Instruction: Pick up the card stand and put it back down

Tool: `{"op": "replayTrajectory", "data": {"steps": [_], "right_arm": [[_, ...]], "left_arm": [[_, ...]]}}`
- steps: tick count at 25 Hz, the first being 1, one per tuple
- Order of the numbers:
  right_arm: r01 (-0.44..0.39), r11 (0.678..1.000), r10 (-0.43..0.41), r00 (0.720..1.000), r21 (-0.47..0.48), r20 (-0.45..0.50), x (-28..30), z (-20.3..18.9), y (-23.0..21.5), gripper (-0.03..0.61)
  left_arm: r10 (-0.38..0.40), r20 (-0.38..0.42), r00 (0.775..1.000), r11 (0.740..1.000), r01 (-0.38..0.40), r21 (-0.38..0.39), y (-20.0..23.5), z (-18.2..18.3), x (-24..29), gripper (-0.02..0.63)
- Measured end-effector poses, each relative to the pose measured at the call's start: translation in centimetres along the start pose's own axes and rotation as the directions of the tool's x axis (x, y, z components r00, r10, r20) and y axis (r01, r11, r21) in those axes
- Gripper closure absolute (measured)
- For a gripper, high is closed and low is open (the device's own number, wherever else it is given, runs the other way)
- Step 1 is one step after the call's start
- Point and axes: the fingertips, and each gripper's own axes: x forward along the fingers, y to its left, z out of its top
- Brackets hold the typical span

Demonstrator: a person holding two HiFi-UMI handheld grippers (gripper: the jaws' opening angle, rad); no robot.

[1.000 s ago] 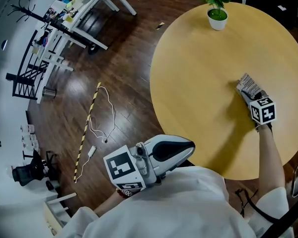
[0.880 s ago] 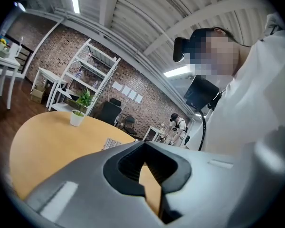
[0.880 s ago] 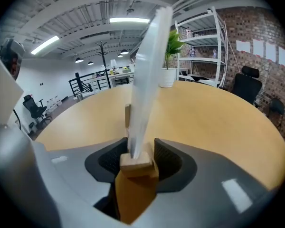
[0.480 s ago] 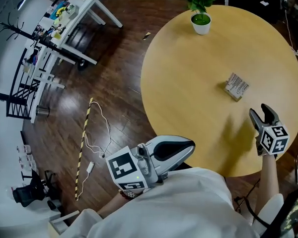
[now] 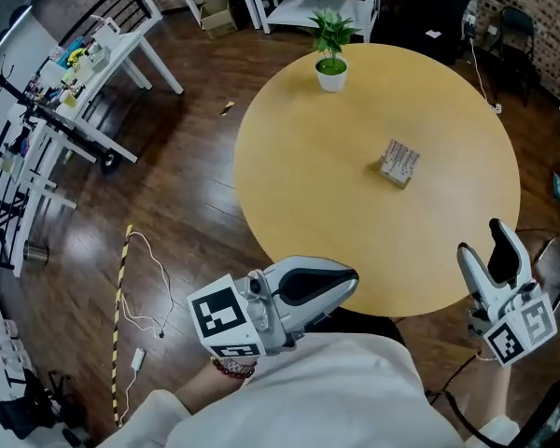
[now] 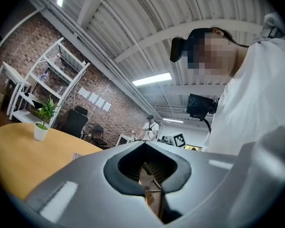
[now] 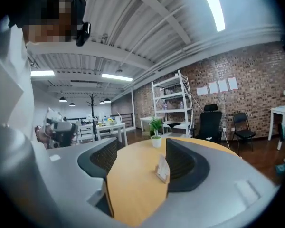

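Note:
The card stand (image 5: 399, 162), a small upright holder with a printed card, stands alone on the round wooden table (image 5: 299, 185), right of its middle. My right gripper (image 5: 485, 241) hangs off the table's near right edge, well back from the stand. Its jaws are opening and nothing is between them. In the right gripper view the card stand (image 7: 162, 168) shows far ahead, close to the right jaw's line. My left gripper (image 5: 347, 280) is shut and empty, held against the person's body at the table's near edge. The left gripper view shows the stand (image 6: 77, 156) small and distant.
A potted plant (image 5: 331, 59) in a white pot sits at the table's far edge. White tables and shelves (image 5: 84, 54) stand at the left, chairs (image 5: 513, 26) at the back right. A cable and striped tape (image 5: 131, 278) lie on the dark wood floor.
The right gripper, shut on the card stand a second ago, has let go, opened and drawn back toward the person. The stand stays on the table. The left gripper has barely moved.

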Motion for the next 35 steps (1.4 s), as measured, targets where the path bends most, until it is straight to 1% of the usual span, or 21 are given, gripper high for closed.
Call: {"op": "replayTrajectory", "data": {"steps": [2, 3, 5, 7, 9, 11, 13, 15, 18, 22, 24, 26, 29, 32, 35], "right_arm": [[-0.01, 1.0, 0.01, 0.998, -0.003, 0.063, -2.0, 1.2, 3.3, 0.264], [-0.002, 1.0, 0.002, 0.997, 0.002, 0.08, -2.8, 0.9, 4.5, 0.265], [0.026, 0.999, -0.03, 0.996, 0.045, 0.089, -4.2, -0.3, 6.3, 0.265], [0.029, 0.997, -0.037, 0.994, 0.078, 0.107, -5.6, -0.9, 8.4, 0.265], [0.01, 0.997, -0.02, 0.992, 0.081, 0.128, -6.7, -1.2, 10.5, 0.265], [-0.013, 0.997, 0.003, 0.991, 0.072, 0.132, -7.7, -1.8, 12.4, 0.265], [-0.02, 0.999, 0.015, 0.992, 0.034, 0.129, -8.8, -2.2, 13.7, 0.265], [-0.016, 1.0, 0.017, 0.99, -0.005, 0.137, -9.9, -1.7, 14.1, 0.267], [-0.027, 0.999, 0.033, 0.988, -0.041, 0.15, -11.2, -0.5, 13.6, 0.267], [-0.059, 0.997, 0.067, 0.987, -0.057, 0.148, -12.4, 0.4, 13.1, 0.272], [-0.066, 0.995, 0.077, 0.986, -0.075, 0.146, -12.3, 0.8, 12.7, 0.277], [-0.069, 0.993, 0.083, 0.985, -0.094, 0.149, -12.0, 1.3, 12.3, 0.297], [-0.088, 0.992, 0.101, 0.982, -0.086, 0.157, -11.2, 1.5, 11.9, 0.305], [-0.115, 0.99, 0.127, 0.979, -0.085, 0.157, -10.4, 1.3, 12.0, 0.305], [-0.129, 0.988, 0.14, 0.978, -0.084, 0.156, -9.7, 1.1, 12.0, 0.305]], "left_arm": [[-0.009, 0.014, 1.0, 1.0, 0.009, -0.019, -0.8, -0.3, -1.3, 0.614], [-0.017, 0.026, 1.0, 0.999, 0.018, -0.034, -1.0, -0.4, -1.7, 0.614], [-0.047, 0.047, 0.998, 0.998, 0.049, -0.046, -2.1, -0.2, -1.8, 0.614], [-0.088, 0.051, 0.995, 0.996, 0.089, -0.019, -3.9, 0.3, -1.6, 0.614], [-0.117, 0.04, 0.992, 0.993, 0.116, 0.011, -5.5, 0.3, -1.7, 0.614], [-0.125, 0.022, 0.992, 0.992, 0.125, 0.019, -6.9, -0.6, -2.1, 0.614], [-0.13, 0.011, 0.991, 0.991, 0.13, 0.026, -8.4, -1.5, -2.7, 0.614], [-0.118, 0.016, 0.993, 0.992, 0.117, 0.053, -9.3, -1.3, -2.8, 0.614], [-0.063, 0.034, 0.997, 0.994, 0.06, 0.088, -9.5, -0.1, -2.0, 0.614], [-0.063, 0.022, 0.998, 0.995, 0.061, 0.08, -10.8, 0.1, -0.1, 0.614], [-0.058, 0.019, 0.998, 0.996, 0.057, 0.067, -11.2, -0.4, 0.5, 0.614], [-0.056, 0.005, 0.998, 0.997, 0.056, 0.058, -11.4, -1.2, 1.0, 0.614], [-0.034, -0.019, 0.999, 0.996, 0.035, 0.085, -10.9, -1.3, 1.1, 0.614], [0.002, -0.007, 1.0, 0.995, -0.002, 0.102, -9.8, -0.6, 0.5, 0.614], [0.027, 0.004, 1.0, 0.995, -0.027, 0.097, -9.1, -0.6, 0.0, 0.614]]}}
